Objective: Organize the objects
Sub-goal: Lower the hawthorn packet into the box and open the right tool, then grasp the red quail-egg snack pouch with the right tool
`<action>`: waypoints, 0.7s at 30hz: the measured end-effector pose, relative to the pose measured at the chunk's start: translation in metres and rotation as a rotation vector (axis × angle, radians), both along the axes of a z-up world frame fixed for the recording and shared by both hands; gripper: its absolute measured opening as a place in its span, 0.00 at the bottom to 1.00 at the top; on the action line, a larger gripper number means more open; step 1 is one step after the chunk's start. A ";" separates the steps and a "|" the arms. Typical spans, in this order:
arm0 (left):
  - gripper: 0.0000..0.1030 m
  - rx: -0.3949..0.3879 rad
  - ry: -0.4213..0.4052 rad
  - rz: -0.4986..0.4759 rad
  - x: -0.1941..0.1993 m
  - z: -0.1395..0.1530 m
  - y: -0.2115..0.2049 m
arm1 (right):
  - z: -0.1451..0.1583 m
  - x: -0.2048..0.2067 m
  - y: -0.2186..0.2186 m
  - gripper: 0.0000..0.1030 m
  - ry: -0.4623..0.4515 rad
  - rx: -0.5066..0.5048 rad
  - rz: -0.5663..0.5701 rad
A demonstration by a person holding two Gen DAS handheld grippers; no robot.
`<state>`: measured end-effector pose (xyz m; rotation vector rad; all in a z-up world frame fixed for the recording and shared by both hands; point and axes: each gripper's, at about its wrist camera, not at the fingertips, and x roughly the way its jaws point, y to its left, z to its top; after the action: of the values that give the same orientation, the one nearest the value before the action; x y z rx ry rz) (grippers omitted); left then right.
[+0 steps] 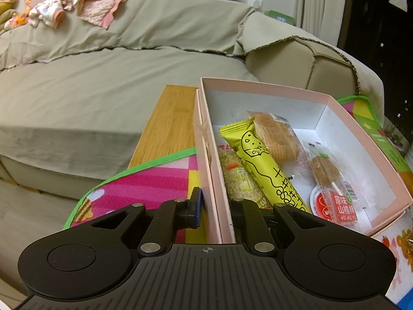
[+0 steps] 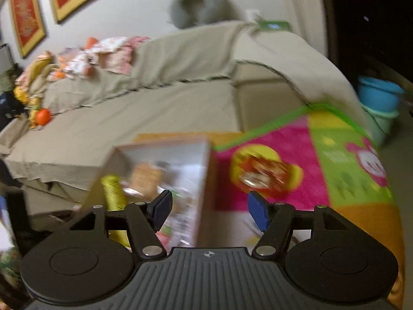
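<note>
Behind everything ran a long beige sofa (image 1: 108, 82) with small clothes (image 1: 77, 7) heaped on its back, and in front of it stood a wooden bench (image 1: 165, 126) partly covered by a bright pink, yellow and green play mat (image 2: 296, 160). On the mat sat an open pink box (image 1: 335, 103) holding wrapped snacks: a yellow bar (image 1: 260, 160), a packaged cake (image 1: 278, 139), a rice cracker (image 1: 237, 178) and a red-labelled hawthorn lollipop (image 1: 338, 201). The left gripper (image 1: 215, 206) was clamped narrowly on the near left wall of the box, one finger outside and one inside. The right gripper (image 2: 209, 210) hung with its jaws well apart, straddling the box's right wall without touching it; its view was blurred.
</note>
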<state>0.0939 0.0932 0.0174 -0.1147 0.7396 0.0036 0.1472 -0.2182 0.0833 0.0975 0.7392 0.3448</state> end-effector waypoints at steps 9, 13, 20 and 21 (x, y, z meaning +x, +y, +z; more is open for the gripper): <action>0.14 0.001 0.000 -0.001 0.000 0.000 0.000 | -0.041 0.020 -0.021 0.63 0.094 -0.100 -0.054; 0.14 0.001 0.000 -0.001 0.000 0.000 0.000 | -0.041 0.053 -0.014 0.73 0.091 -0.140 -0.065; 0.14 0.002 0.000 -0.002 0.000 -0.001 0.001 | -0.057 0.128 -0.004 0.83 0.176 -0.061 -0.167; 0.14 0.002 0.000 -0.002 0.000 -0.001 0.001 | -0.063 0.135 -0.002 0.83 0.185 -0.064 -0.181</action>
<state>0.0935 0.0938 0.0165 -0.1119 0.7400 0.0022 0.2822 -0.2207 0.0204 0.1362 0.9163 0.1397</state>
